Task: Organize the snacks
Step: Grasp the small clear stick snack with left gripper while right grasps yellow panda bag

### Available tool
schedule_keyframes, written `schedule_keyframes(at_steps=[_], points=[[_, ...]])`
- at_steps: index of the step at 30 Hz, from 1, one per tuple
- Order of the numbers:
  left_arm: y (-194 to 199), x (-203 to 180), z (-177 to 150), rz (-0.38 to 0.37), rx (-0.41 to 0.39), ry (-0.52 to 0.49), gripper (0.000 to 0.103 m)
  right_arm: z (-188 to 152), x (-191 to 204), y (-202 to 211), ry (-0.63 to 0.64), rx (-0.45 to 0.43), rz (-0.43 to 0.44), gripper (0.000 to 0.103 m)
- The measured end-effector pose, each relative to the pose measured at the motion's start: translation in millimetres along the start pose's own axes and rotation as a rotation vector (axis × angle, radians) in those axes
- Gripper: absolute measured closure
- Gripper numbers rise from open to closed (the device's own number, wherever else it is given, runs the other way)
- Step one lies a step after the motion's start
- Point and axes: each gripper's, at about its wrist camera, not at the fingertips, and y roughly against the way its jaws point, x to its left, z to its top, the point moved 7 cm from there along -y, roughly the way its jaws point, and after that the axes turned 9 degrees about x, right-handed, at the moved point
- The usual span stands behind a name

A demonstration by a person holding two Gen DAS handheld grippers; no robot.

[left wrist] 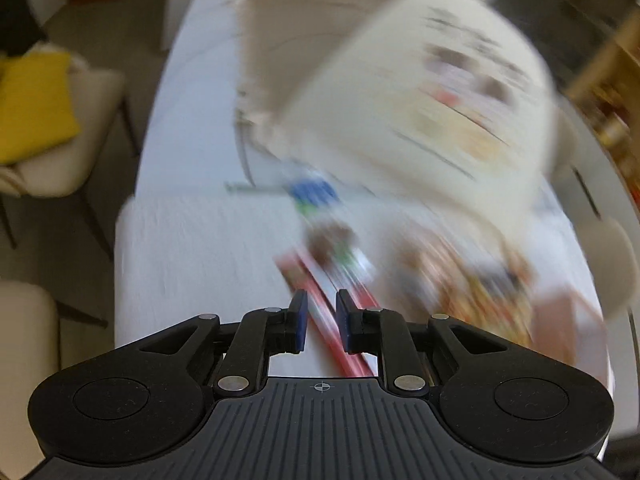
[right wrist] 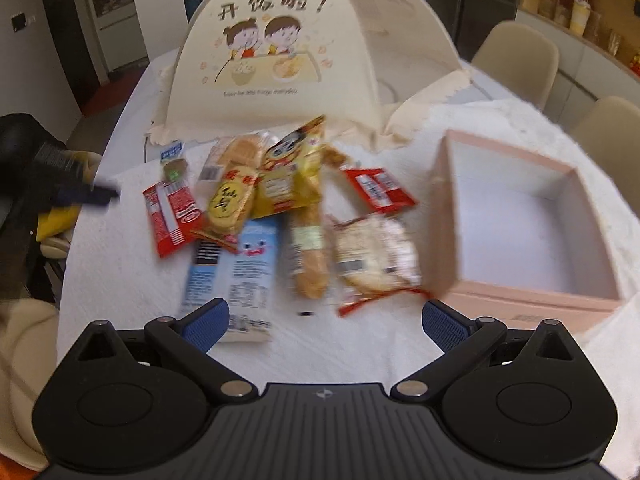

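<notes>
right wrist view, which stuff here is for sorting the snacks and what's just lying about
For the job:
- snack packets piled on the table
- pink box, open and empty
- right gripper, jaws wide open

Just lying about:
- food cover behind the pile
- chairs
- yellow cushion

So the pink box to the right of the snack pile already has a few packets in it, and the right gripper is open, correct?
Not quite. The pink box is empty: the right wrist view shows only its bare white floor. All the snacks lie in a pile on the white tablecloth to its left. The right gripper is indeed open, with nothing between its fingers.
</notes>
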Motion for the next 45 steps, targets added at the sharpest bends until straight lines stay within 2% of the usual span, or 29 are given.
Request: schedule_keyframes(at_steps=[3,6,10,12,14,15,18,19,20,23,25,29,30,31,32,33,35,37,39,42,44,45], points=[[-40.2,13.3,39.4,-0.044,0.042,0.104,0.083,-10.8,13.6,-19.9,-0.015,0.037,0.023,0.0],[-65.3,6.9,51.5,-0.067,0.086,0.113,0.082,-27.9,19.1,-32.8,-0.035,0.065,0.04,0.0],[-81.5,-22.3,54.8,-0.042,0.103,-0.022,0.066,-48.2,20.6,-47.9,-0.042,0.1,0.058,0.0],[-87.6,-39.2,52.9,-0.002,0.116,-0.12,0.064,-54.2,21.6,-53.6,-0.044,0.108,0.054,0.0],[-91.3,-56.0,47.5,0.076,0.103,-0.247,0.063,-59.2,21.6,-61.3,-0.06,0.131,0.061,0.0],[-93.2,-62.9,44.7,0.095,0.096,-0.297,0.063,-59.7,22.1,-60.9,-0.054,0.112,0.048,0.0],[-97.5,-72.9,40.4,0.145,0.072,-0.378,0.063,-61.0,24.5,-63.4,-0.017,0.106,0.023,0.0],[-98.0,-74.1,39.9,0.157,0.059,-0.392,0.066,-62.9,26.3,-64.2,0.009,0.097,0.003,0.0],[-96.8,-73.6,38.6,0.154,0.049,-0.392,0.069,-65.3,28.0,-63.1,0.032,0.082,-0.014,0.0],[-86.3,-66.7,29.9,0.066,0.029,-0.37,0.079,-69.2,27.1,-61.4,0.035,0.047,-0.011,0.0],[-71.0,-59.6,21.6,0.001,0.015,-0.358,0.083,-68.1,26.4,-60.9,0.044,0.063,-0.005,0.0],[-31.3,-48.4,-5.9,-0.074,-0.014,-0.357,0.086,-62.0,27.7,-62.7,0.098,0.122,0.013,0.0],[-22.7,-44.3,-14.8,-0.1,-0.009,-0.348,0.086,-58.7,28.7,-63.0,0.13,0.147,0.024,0.001],[-14.7,-40.4,-23.5,-0.12,0.0,-0.333,0.086,-52.3,29.4,-61.1,0.163,0.151,0.018,0.009],[-7.9,-35.6,-33.8,-0.142,0.016,-0.315,0.086,-44.0,28.1,-55.6,0.176,0.113,-0.012,0.012],[-2.3,-32.4,-43.5,-0.165,0.031,-0.3,0.086,-30.0,25.5,-45.9,0.184,0.039,-0.05,0.012],[8.5,-26.1,-68.3,-0.203,0.06,-0.27,0.086,-1.0,22.6,-32.0,0.183,-0.08,-0.057,0.01],[14.8,-22.9,-94.9,-0.23,0.099,-0.247,0.086,36.0,20.9,-29.4,0.164,-0.163,-0.037,0.009],[18.1,-23.1,-120.4,-0.265,0.136,-0.215,0.086,69.9,20.5,-40.9,0.143,-0.205,-0.055,0.009],[16.7,-26.3,-150.6,-0.298,0.187,-0.182,0.086,109.6,23.9,-80.2,0.113,-0.182,-0.083,0.009],[15.6,-30.1,-167.6,-0.301,0.21,-0.178,0.086,121.1,30.6,-112.1,0.136,-0.098,-0.091,0.016],[15.3,-32.8,-175.8,-0.305,0.225,-0.184,0.086,122.8,31.0,-119.7,0.14,-0.072,-0.098,0.033]])
